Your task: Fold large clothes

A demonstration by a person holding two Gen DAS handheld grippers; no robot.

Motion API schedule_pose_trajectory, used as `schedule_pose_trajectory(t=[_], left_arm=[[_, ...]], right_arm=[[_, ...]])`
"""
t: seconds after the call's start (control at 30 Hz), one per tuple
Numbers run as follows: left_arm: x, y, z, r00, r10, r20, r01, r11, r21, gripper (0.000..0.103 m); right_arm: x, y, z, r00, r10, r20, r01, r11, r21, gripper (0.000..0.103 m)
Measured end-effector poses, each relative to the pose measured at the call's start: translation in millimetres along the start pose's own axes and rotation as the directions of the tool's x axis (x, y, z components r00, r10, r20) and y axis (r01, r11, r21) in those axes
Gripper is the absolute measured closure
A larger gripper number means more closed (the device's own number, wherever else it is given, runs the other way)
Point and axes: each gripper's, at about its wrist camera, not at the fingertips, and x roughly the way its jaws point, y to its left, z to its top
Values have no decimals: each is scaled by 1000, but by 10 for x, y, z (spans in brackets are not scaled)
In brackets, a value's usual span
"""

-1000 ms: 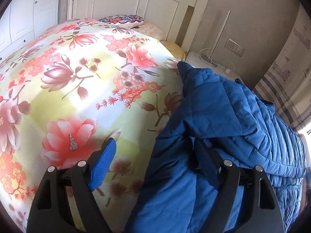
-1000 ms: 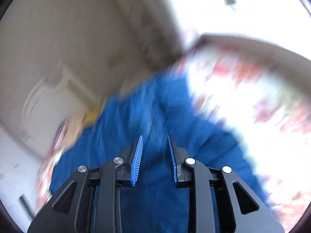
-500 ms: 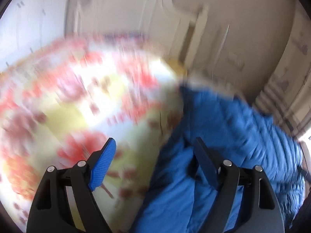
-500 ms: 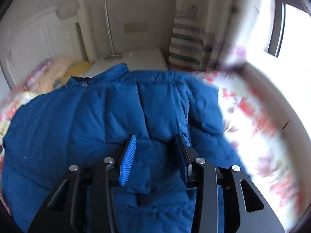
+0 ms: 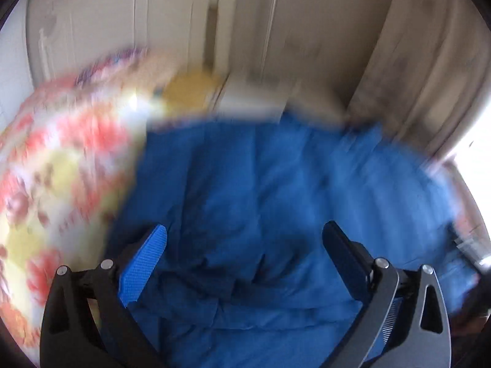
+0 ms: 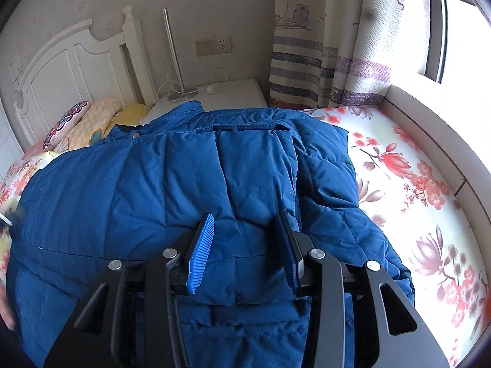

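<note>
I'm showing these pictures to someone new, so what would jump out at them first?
First, the big blue puffer jacket spread across the bed, filling the middle of both views. Around it lies the flowered bedspread, bright under the window on the right, with a white headboard and striped curtain at the far wall. Close up, the right gripper hovers over a folded sleeve, and the left gripper stands wide open above the jacket.

Both wrist cameras look forward and downward along their fingers, close above the blue jacket point(image 6: 172, 178) spread on the floral bed point(image 6: 408, 184). The left view is motion-blurred; the right is sharp. Both share the jacket point(image 5: 260, 184), the white headboard point(image 6: 70, 70) and the curtain point(image 6: 334, 46).
</note>
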Motion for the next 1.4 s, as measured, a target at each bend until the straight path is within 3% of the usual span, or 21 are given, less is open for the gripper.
schedule_pose_trajectory(t=[0.13,0.27,0.33,0.47,0.5,0.6,0.67,0.7,0.77,0.9,1.03,1.23,1.33,1.4], left_arm=[[-16,-124,-21,998,63,18,-64,996,58,2],[-172,-51,411,995,-37,97,40,999,-36,2],[-53,-29,658,997,-38,64,41,998,-49,2],[495,-159,874,994,-9,-111,5,999,-38,2],[625,-203,852,990,23,-138,-25,1000,-13,2],[573,-319,811,990,87,-109,-83,996,37,2],[378,-332,750,997,58,-57,-57,998,11,2],[197,-359,675,1000,8,-10,-8,1000,4,2],[-74,-467,472,999,-43,27,41,997,64,2],[-273,-613,21,1000,-25,-7,26,986,164,2],[-124,-559,-268,999,23,-49,-13,980,197,2],[-66,-527,-468,999,24,38,-33,966,256,2],[-61,-499,-468,999,8,34,-16,970,244,2],[-65,-500,-469,999,6,35,-14,970,243,2]], right_arm=[[11,-8,1,1000,0,0,0,1000,-2,64],[11,0,0,1000,0,0,0,1000,-3,64],[9,4,3,1000,-3,0,3,1000,-5,64],[11,-2,0,1000,-1,0,1,1000,-4,64],[9,2,-1,1000,0,0,0,1000,-4,64],[11,0,-3,1000,5,0,-5,1000,-1,64],[12,-10,-2,1000,12,0,-12,1000,4,64],[14,-20,-1,1000,17,0,-17,1000,8,64],[12,-24,-3,1000,22,1,-22,1000,12,64],[12,-26,-4,1000,22,2,-22,1000,12,64],[11,-26,-4,1000,22,2,-22,1000,11,64],[-75,40,-14,998,-37,43,37,999,-15,62],[-329,103,-67,981,-68,181,72,997,-13,51],[-501,203,-125,961,16,276,1,998,-61,23]])
